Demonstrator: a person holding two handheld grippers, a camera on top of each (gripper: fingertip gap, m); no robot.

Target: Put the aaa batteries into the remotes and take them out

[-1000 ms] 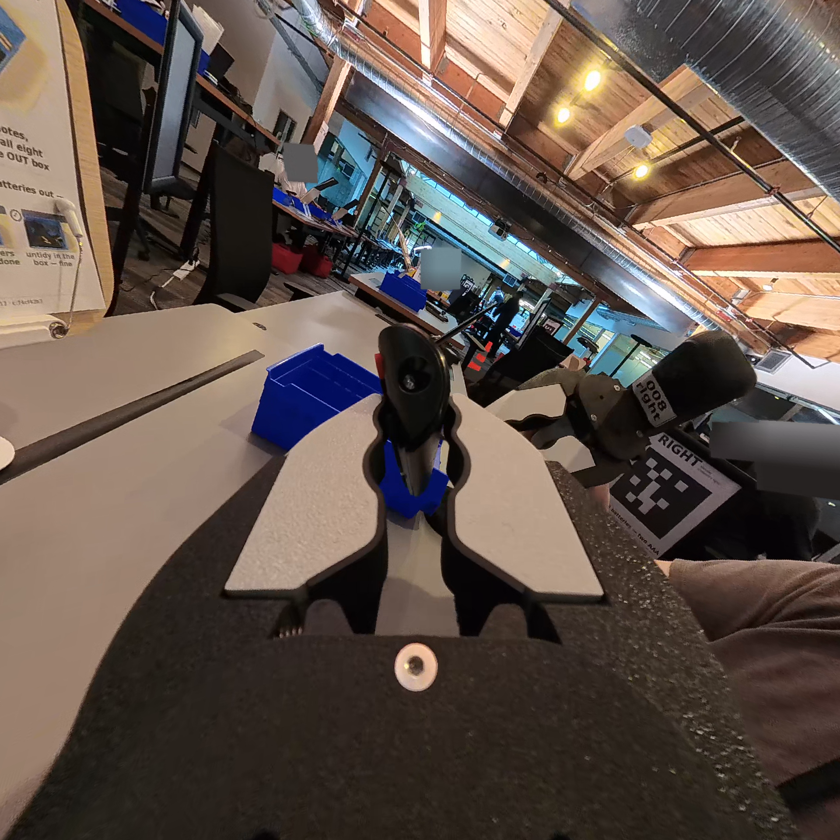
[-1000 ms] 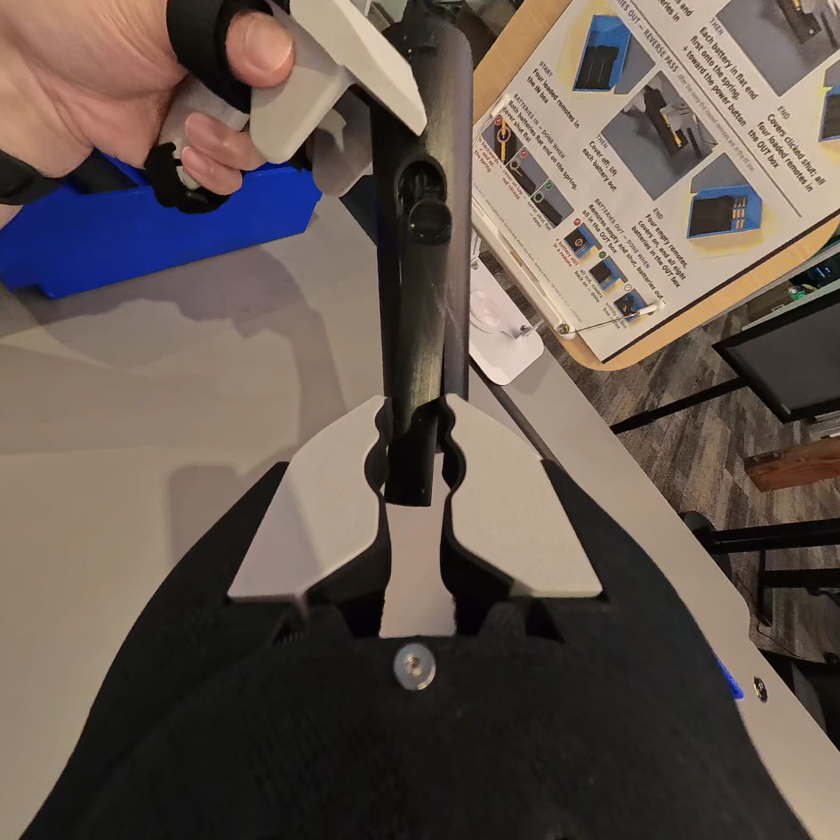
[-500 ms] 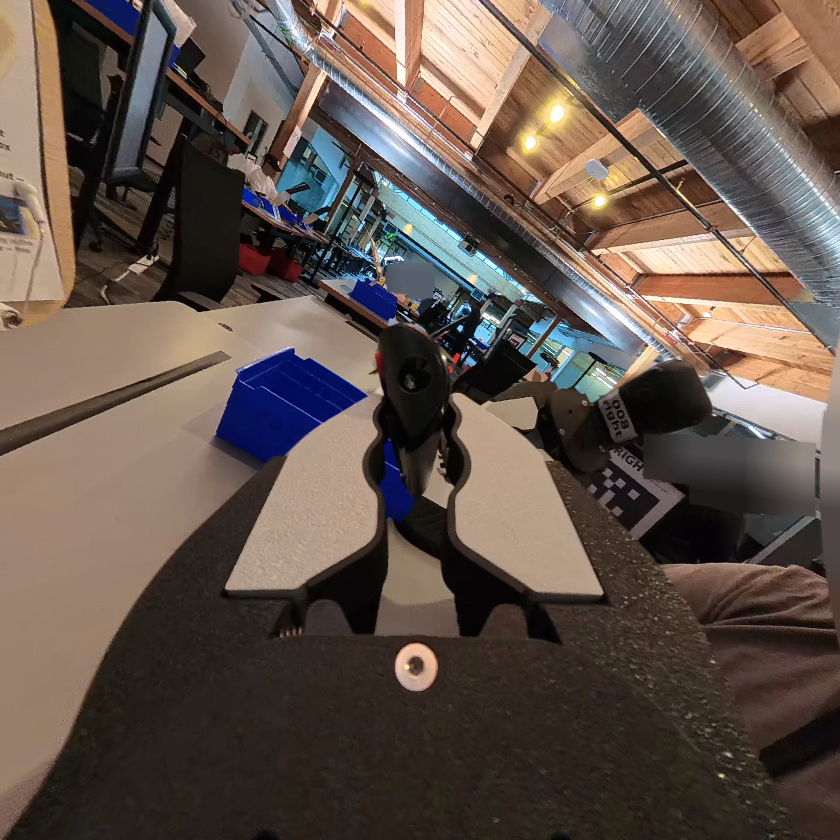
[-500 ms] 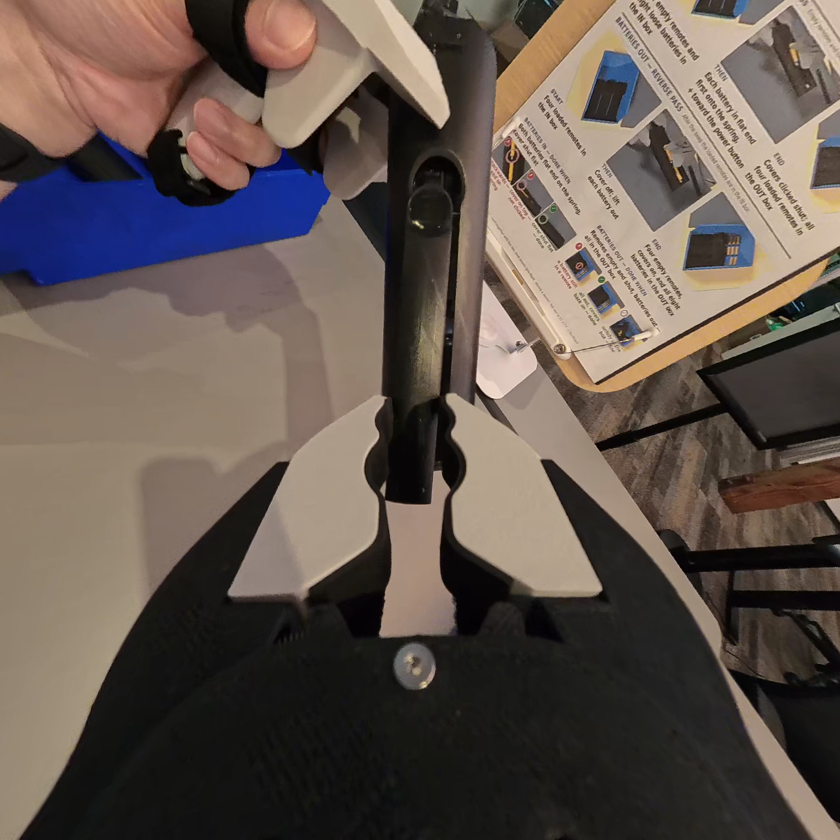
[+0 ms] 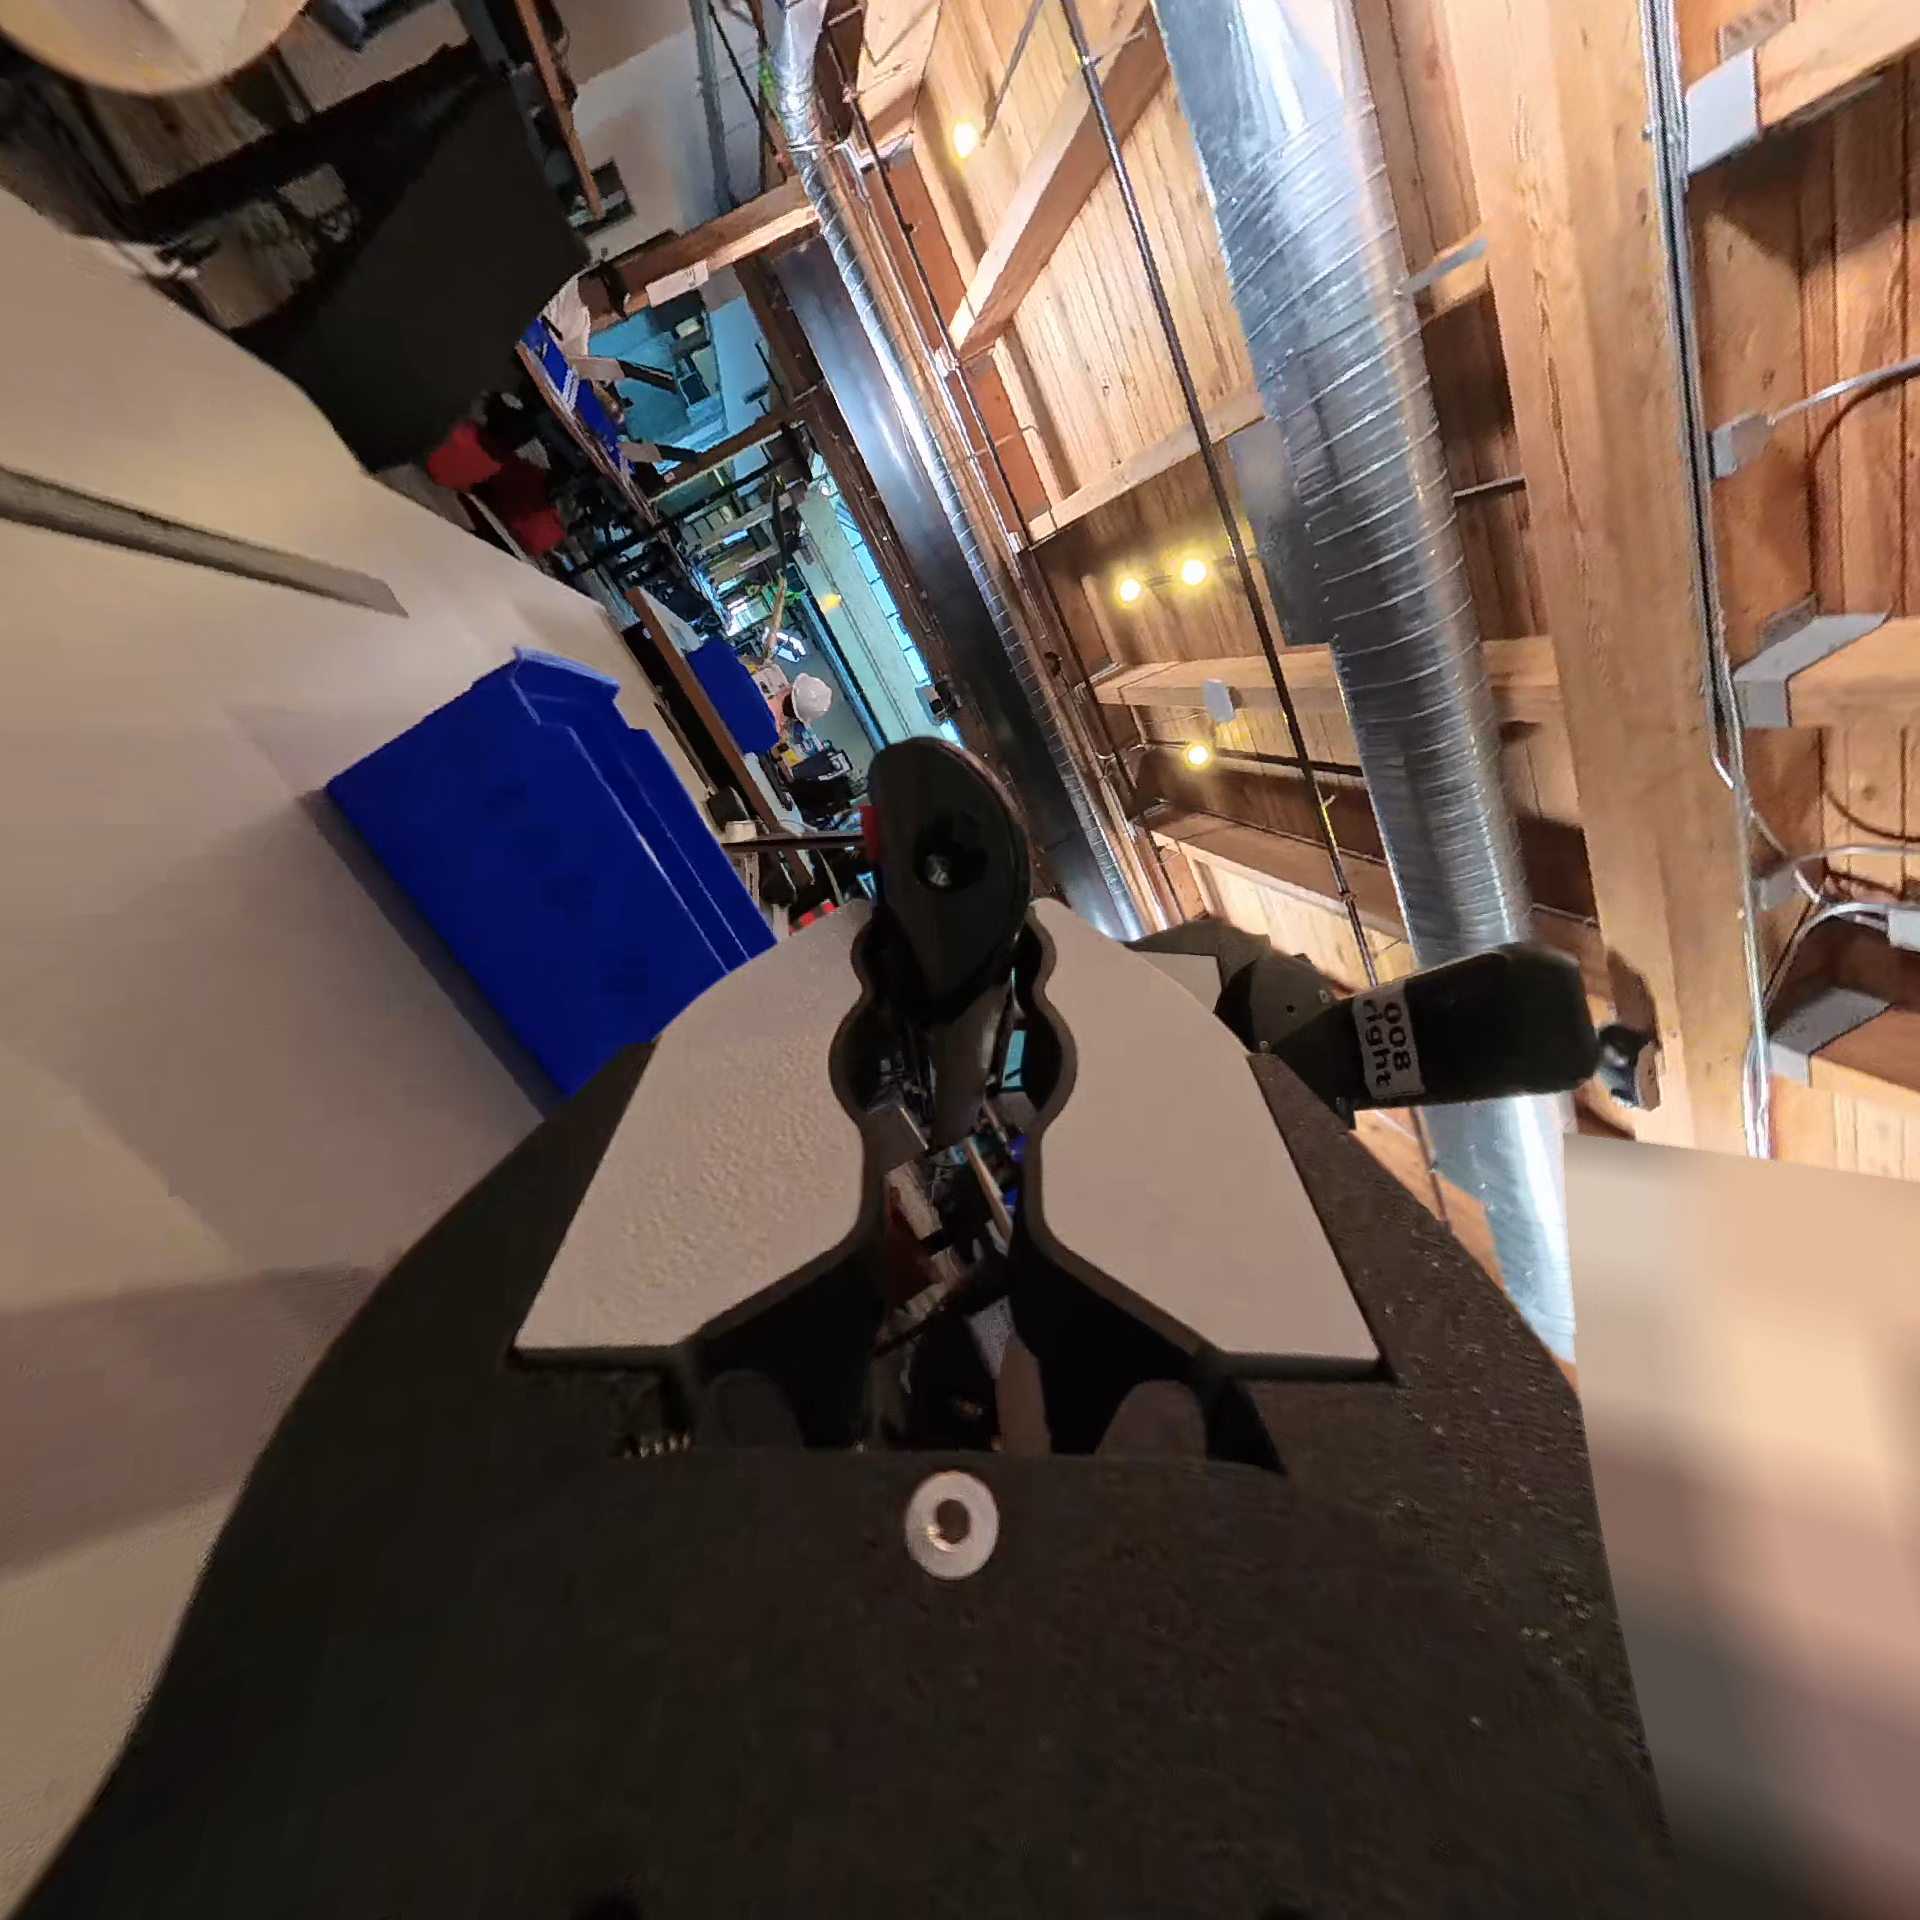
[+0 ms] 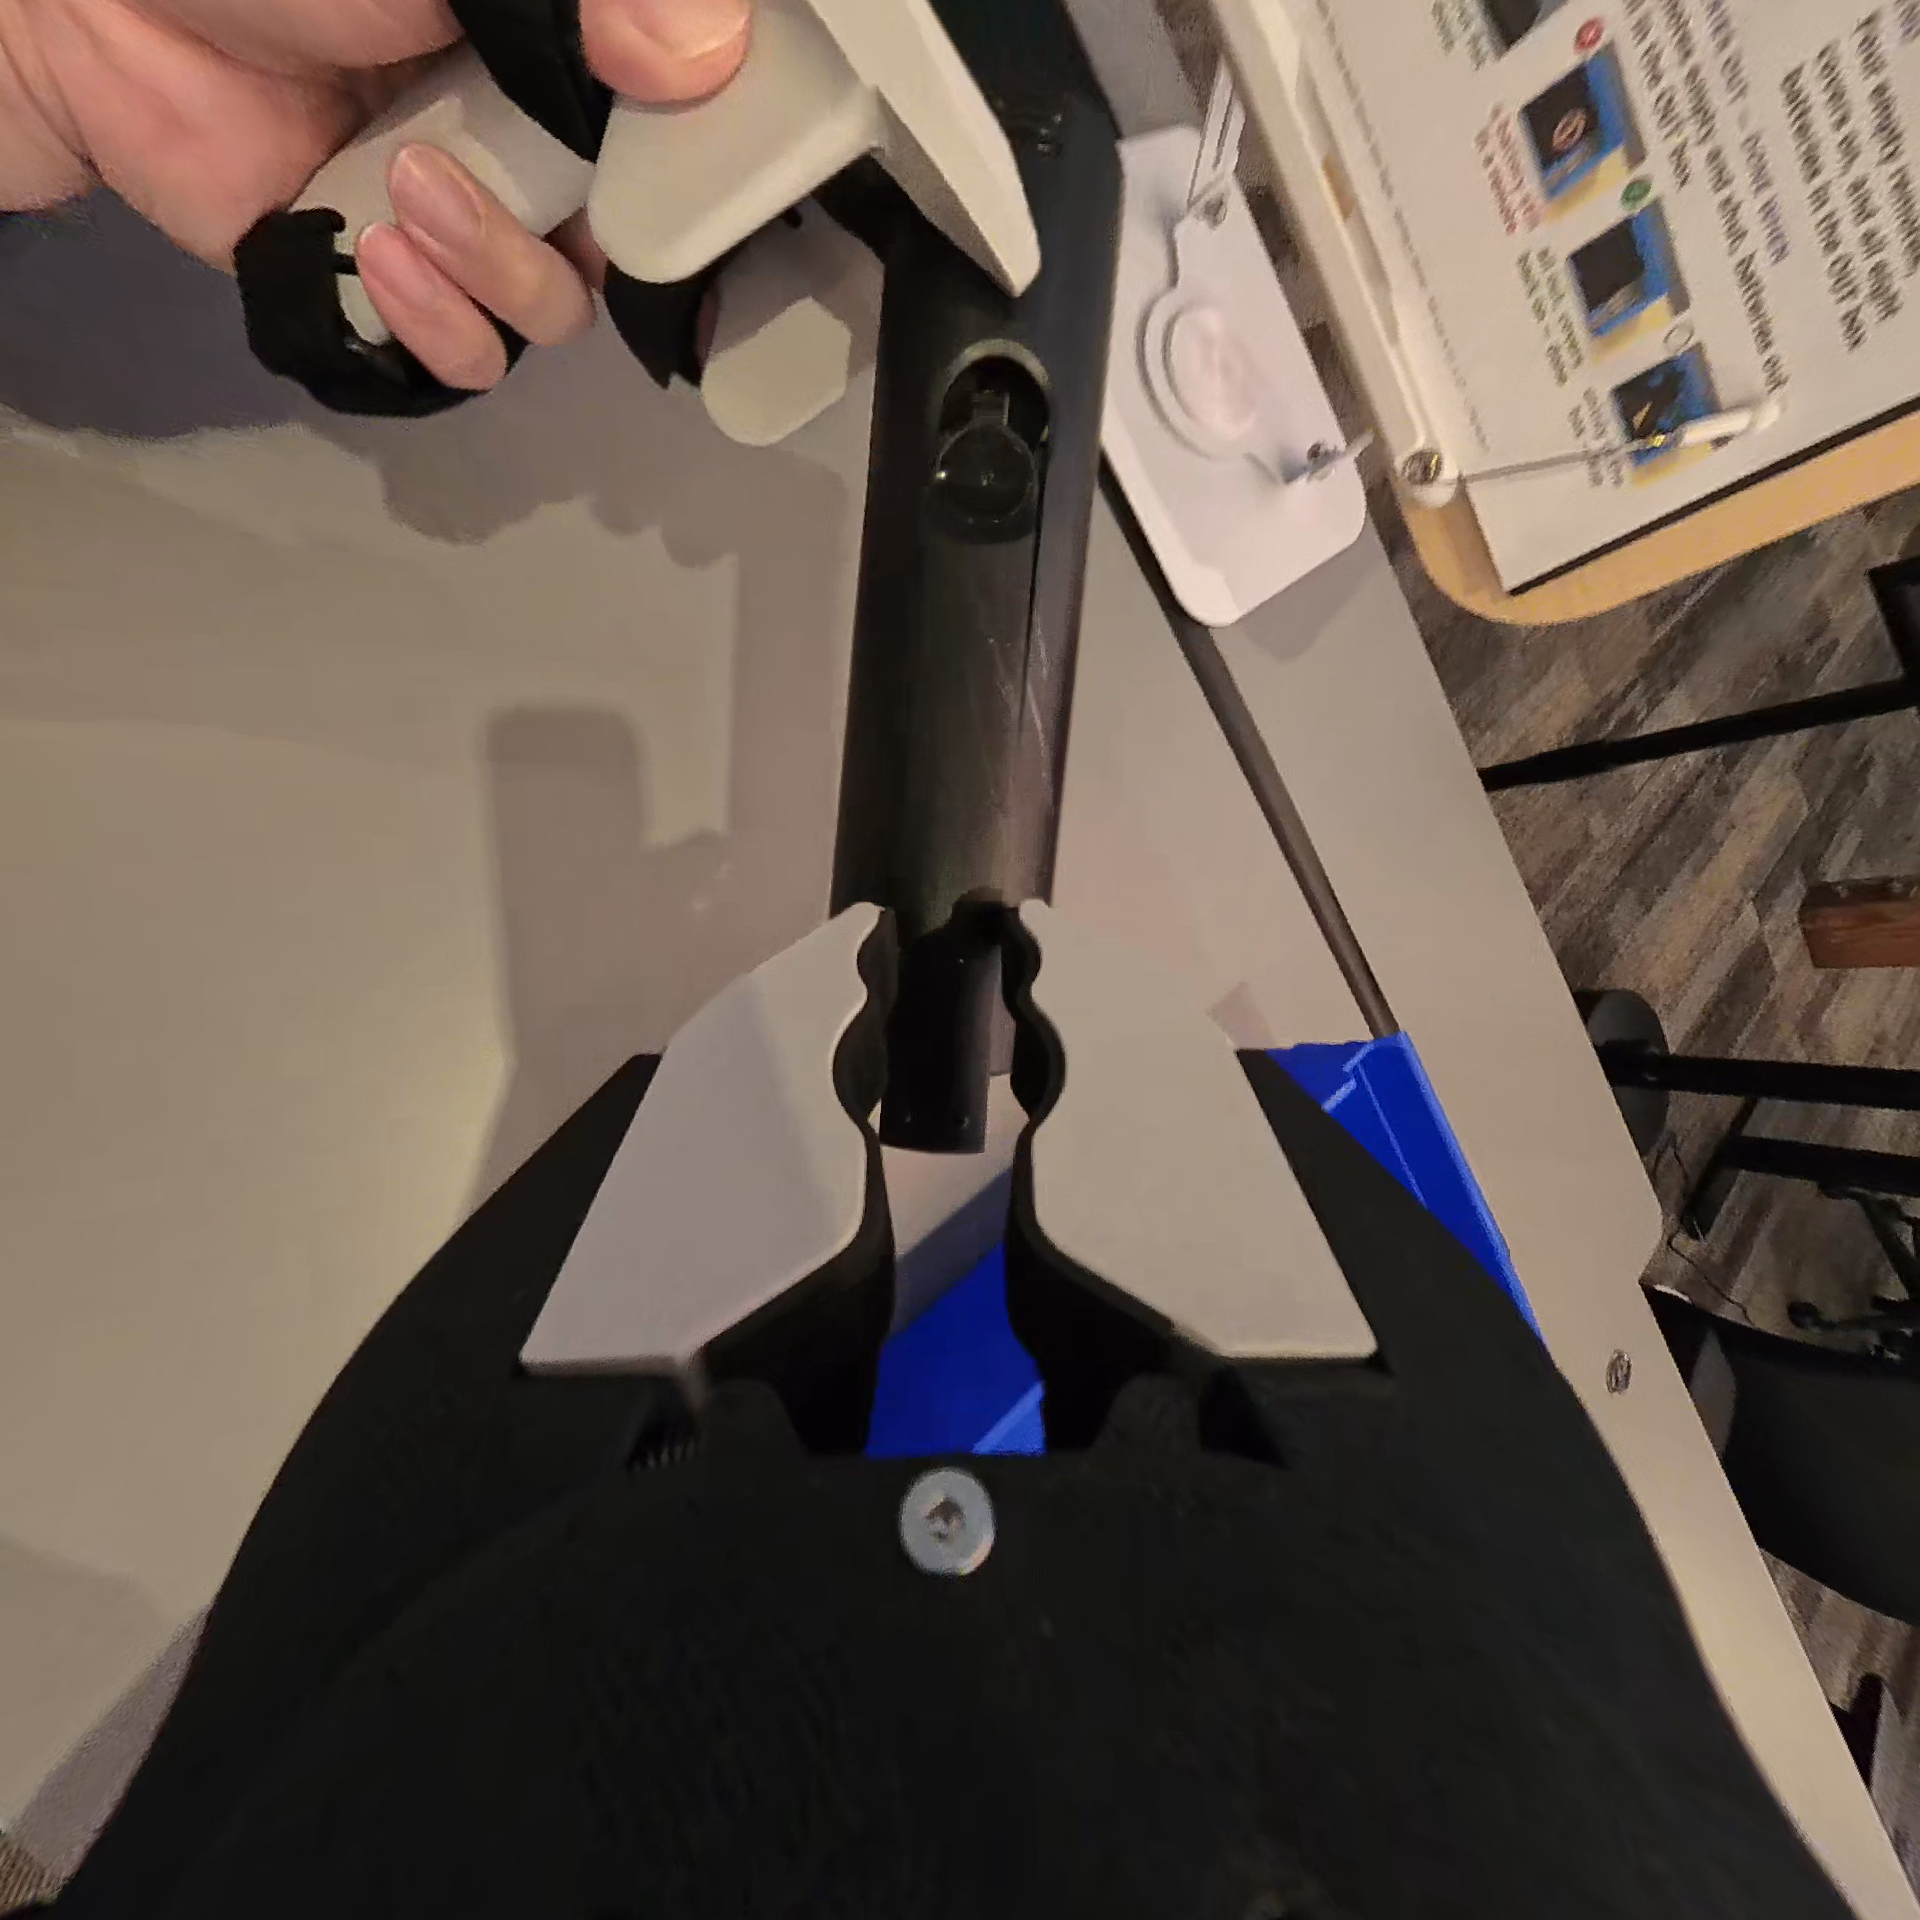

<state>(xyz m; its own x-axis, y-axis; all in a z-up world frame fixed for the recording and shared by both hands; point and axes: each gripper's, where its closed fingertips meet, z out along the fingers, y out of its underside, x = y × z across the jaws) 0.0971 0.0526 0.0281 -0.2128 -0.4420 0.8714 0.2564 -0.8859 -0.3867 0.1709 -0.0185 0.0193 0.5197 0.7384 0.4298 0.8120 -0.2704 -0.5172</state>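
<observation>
I have one black remote (image 6: 951, 665) held between both claws, lifted off the grey table (image 6: 312, 831). In my right wrist view it runs straight up from 6 o'clock toward 12. My right gripper (image 6: 951, 1023) has its fingers set narrow around the near end of the remote; the left finger presses against it, while on the right side I cannot tell whether there is contact. The far end is clamped by my left gripper (image 6: 883, 197), up at 12 o'clock, with a hand (image 6: 260, 135) squeezing its handle at 11 o'clock.

In my left wrist view the left gripper (image 5: 945, 971) is closed narrow on the rounded end of the remote (image 5: 951, 862). A blue bin (image 5: 540, 873) sits on the table at 10 o'clock. Another blue bin (image 6: 1403, 1174) shows under my right claw at about 4 o'clock. An instruction sheet (image 6: 1662, 239) on a board stands at 2 o'clock. I can see no batteries in either view.
</observation>
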